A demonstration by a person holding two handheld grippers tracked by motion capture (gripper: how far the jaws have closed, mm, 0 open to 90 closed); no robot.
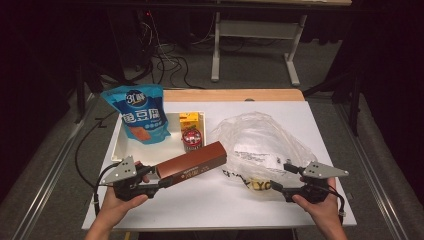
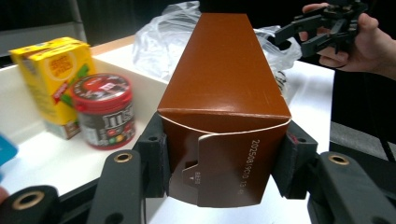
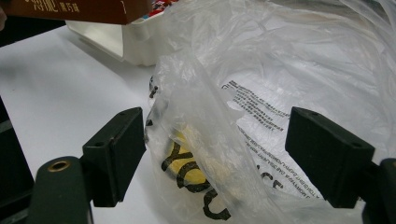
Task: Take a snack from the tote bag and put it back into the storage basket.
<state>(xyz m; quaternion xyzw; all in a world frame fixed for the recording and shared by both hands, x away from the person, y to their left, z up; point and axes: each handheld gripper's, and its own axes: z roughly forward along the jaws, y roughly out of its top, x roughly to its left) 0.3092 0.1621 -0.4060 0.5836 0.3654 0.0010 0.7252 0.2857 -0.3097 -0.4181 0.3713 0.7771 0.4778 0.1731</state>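
My left gripper (image 1: pixel 161 181) is shut on the near end of a long brown carton (image 1: pixel 192 163), held off the table and pointing toward a clear plastic bag (image 1: pixel 260 142). In the left gripper view both jaws press the sides of the carton (image 2: pixel 224 84). My right gripper (image 1: pixel 281 179) stands open at the bag's near edge. In the right gripper view, crumpled film of the bag (image 3: pixel 261 116) with black and yellow print lies between the parted jaws, untouched by the pads. The carton's far end (image 3: pixel 79 10) shows at the top left there.
A white tray (image 1: pixel 125 145) at the back left holds a blue snack pouch (image 1: pixel 142 112), a yellow drink box (image 1: pixel 190 120) and a red-lidded candy jar (image 1: pixel 191 139). Bare white tabletop (image 1: pixel 210 200) lies in front. Beyond the table are desk legs and cables on the floor.
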